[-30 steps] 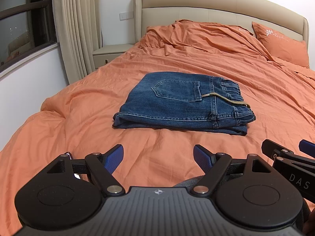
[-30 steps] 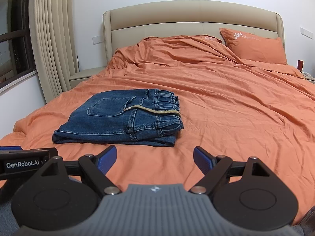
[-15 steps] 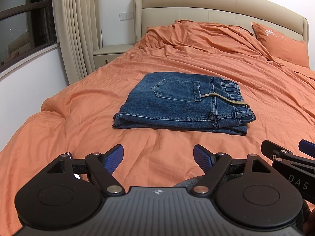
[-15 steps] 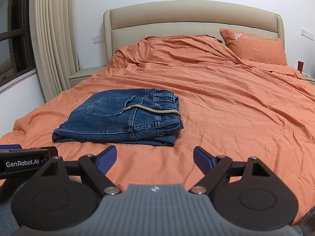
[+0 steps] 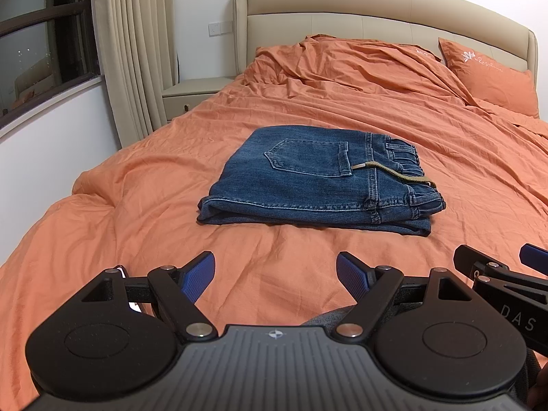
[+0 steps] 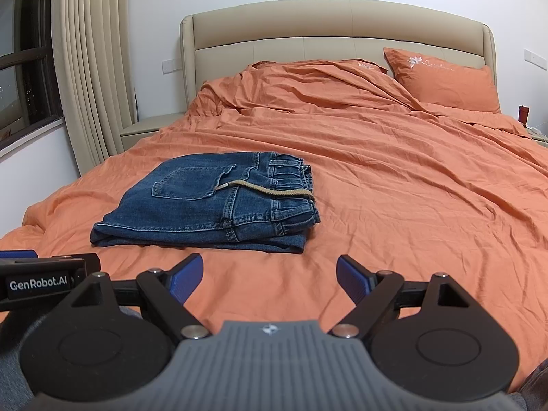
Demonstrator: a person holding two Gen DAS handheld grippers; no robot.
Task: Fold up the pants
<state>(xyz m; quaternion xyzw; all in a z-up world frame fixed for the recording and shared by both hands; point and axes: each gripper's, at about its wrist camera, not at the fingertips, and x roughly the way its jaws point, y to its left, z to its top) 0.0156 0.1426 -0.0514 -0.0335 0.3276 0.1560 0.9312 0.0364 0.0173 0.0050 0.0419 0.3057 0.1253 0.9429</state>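
Nothing is shifting between the views — both the left gripper (image 5: 275, 274) and right gripper (image 6: 269, 275) are hovering released, well apart from the folded pants (image 5: 318, 179) lying on the orange bed (image 5: 154, 205). Soft, heavyish denim is likely handling best from its thick folded edge — beige headboard (image 6: 335, 30) and curtain (image 6: 89, 68) are framing the room.
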